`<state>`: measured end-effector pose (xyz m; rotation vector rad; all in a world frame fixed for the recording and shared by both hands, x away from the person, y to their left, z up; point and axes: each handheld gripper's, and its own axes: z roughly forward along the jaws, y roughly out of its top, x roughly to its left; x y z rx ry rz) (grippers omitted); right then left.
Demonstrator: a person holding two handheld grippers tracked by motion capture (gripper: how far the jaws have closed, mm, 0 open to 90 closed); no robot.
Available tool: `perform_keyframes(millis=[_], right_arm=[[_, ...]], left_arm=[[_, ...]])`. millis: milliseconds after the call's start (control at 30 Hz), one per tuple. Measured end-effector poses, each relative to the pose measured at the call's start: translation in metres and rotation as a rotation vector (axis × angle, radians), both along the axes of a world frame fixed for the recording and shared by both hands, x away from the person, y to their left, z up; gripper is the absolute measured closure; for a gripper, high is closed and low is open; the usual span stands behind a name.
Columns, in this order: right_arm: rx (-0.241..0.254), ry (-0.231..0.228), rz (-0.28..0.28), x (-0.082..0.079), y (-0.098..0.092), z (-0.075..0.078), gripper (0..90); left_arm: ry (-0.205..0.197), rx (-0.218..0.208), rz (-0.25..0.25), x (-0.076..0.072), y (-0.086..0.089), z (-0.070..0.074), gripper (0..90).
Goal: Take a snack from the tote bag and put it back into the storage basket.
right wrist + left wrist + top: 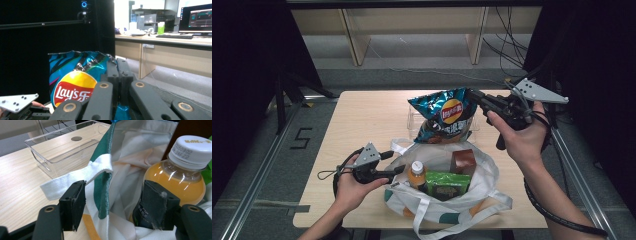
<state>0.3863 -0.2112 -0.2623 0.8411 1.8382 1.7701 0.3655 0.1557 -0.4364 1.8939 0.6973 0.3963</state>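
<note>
While your right gripper (475, 96) is clenched on the top corner of the blue, crinkled Lay's crisp bag (446, 115), that bag hangs in the air above the far rim of the white cloth tote bag with green trim (482, 165), in front of the clear plastic tray (414, 120) on the pale wooden table (362, 120). From the right gripper view, your jaws are pressed together with the bag's foil (75, 75) pinched between them at its torn upper edge.

Your left gripper (397, 170) sits at the tote's left rim. From the left gripper view, its jaws stand apart, astride the tote's rim: the green hem and white strap (100, 170) lie between the pads, nearer the left pad, and I cannot tell whether either pad presses the cloth, so I record this tool as released.

Inside the tote you have an orange drink bottle with a white cap (416, 172), a green packet (447, 184) and a brown box (463, 161), standing close together.
</note>
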Motion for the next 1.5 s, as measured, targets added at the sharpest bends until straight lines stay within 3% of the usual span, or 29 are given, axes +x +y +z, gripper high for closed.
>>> perform_keyframes(millis=[133, 233, 633, 1500], right_arm=[[-0.009, -0.031, -0.004, 0.004, -0.003, 0.002, 90.0], [0.000, -0.007, -0.010, 0.005, -0.003, 0.003, 90.0], [0.002, -0.030, -0.058, 0.015, -0.009, 0.008, 90.0], [0.005, -0.021, -0.159, 0.040, -0.015, 0.010, 90.0]], left_arm=[[-0.002, 0.005, 0.000, 0.000, 0.000, 0.000, 34.5], [-0.003, 0.004, 0.001, 0.000, 0.001, 0.000, 34.5], [-0.002, -0.004, 0.001, 0.000, 0.001, 0.000, 34.4], [-0.006, -0.011, 0.005, 0.000, 0.002, 0.001, 34.1]])
